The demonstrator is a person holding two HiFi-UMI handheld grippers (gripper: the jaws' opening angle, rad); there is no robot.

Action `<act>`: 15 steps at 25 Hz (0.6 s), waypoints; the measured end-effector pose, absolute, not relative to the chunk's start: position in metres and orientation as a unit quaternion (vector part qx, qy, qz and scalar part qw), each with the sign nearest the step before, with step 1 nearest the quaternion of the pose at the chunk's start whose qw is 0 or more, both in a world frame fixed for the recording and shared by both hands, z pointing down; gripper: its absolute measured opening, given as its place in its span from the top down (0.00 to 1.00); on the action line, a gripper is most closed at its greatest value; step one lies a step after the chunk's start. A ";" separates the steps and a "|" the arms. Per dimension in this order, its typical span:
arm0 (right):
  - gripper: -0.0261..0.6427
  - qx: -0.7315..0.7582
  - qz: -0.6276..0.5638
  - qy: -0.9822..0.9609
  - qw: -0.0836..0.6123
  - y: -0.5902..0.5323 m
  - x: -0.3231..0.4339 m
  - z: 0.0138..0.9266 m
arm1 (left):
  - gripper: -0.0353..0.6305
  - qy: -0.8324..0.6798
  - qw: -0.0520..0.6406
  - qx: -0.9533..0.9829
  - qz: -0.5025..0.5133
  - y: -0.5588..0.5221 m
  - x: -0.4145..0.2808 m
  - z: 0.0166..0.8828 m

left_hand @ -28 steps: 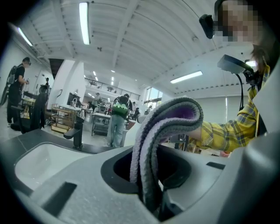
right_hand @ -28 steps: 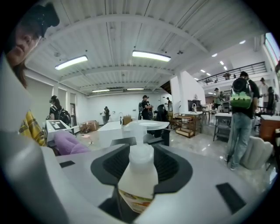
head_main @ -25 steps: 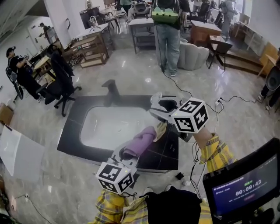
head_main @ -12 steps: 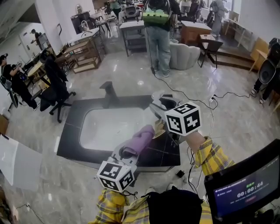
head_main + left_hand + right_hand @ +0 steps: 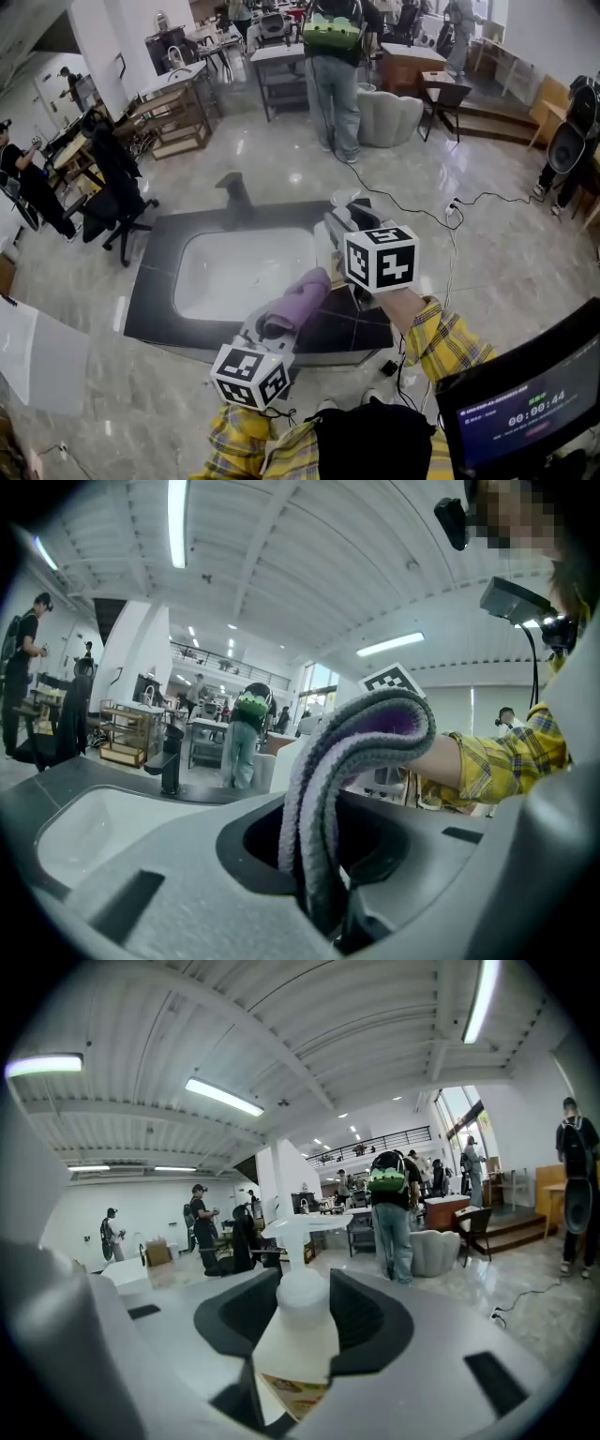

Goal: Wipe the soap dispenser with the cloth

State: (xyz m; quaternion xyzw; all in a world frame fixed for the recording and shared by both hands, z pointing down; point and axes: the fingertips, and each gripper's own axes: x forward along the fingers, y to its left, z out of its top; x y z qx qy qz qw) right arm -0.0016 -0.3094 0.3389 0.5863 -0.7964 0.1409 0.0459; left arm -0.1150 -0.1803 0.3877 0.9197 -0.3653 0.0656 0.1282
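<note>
Two claws are in use, each clamped on something. The right claw (image 5: 300,1335) is closed on the soap dispenser (image 5: 302,1321), its dark pads pressed against the bottle's sloping shoulders. The dispenser is seen as a white plastic bottle with a rounded collar and a white pump head (image 5: 298,1227) pointing away from the camera. A label (image 5: 298,1393) with yellow and red print is stuck on its body.

The left claw (image 5: 323,874) is closed on the cloth (image 5: 352,761), a thick folded piece, grey-lilac outside and purple in the fold, arched up and over out of the jaws.

In the head view the dispenser is held up over the dark surface (image 5: 155,281), at the right of the white basin (image 5: 244,272). The cloth (image 5: 298,302) is stretched from the left claw (image 5: 272,326) towards the right claw (image 5: 342,230).

The bottle's lower body is cut off by the frame edge in the right gripper view, and the label's print is too small to be read. From above, the bottle is almost wholly covered by the right claw's marker cube (image 5: 380,258), so whether cloth and bottle are touching cannot be told. The cloth's gripped end is buried between the left jaws.
</note>
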 end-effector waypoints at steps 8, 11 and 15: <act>0.72 0.624 0.149 -0.767 0.019 -0.307 -0.001 0.340 | 0.84 -0.361 0.124 0.922 0.069 -0.181 -0.119 0.387; 0.72 0.601 0.167 -0.782 0.020 -0.308 -0.001 0.340 | 0.84 -0.360 0.116 0.923 0.070 -0.186 -0.114 0.383; 0.67 0.567 0.181 -0.803 0.016 -0.304 0.000 0.336 | 0.84 -0.369 0.082 0.922 0.087 -0.195 -0.107 0.374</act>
